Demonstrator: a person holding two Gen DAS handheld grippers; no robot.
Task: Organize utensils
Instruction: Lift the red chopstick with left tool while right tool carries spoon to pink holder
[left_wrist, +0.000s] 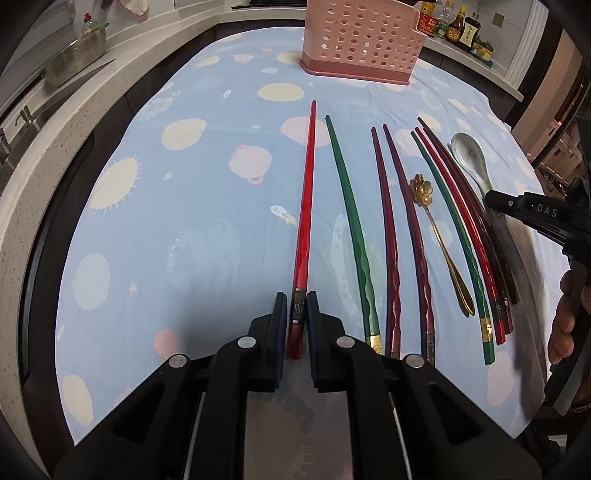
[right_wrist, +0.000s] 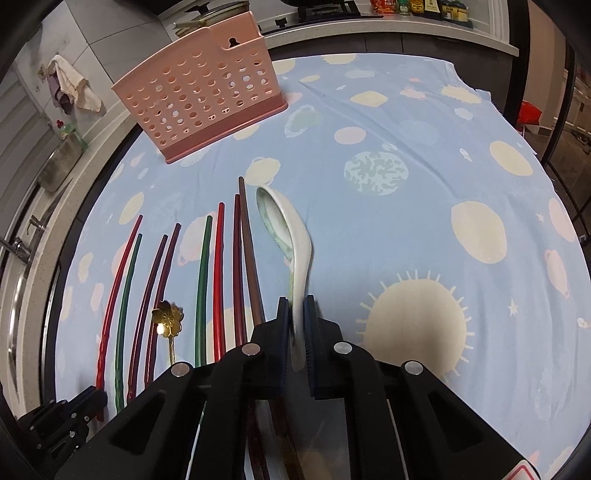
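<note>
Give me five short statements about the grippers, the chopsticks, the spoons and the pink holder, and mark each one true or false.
1. The left gripper is closed on the handle end of a red chopstick. True.
2. The right gripper holds the gold spoon. False: it grips the white spoon by its handle; the gold spoon lies free among the chopsticks.
3. The pink holder stands upright on the cloth, beyond the chopstick tips. True.
4. Chopsticks already stand in the pink holder. False: none shows through its holes; all lie on the cloth.
5. The green chopstick lies directly right of the gripped red one. True.
</note>
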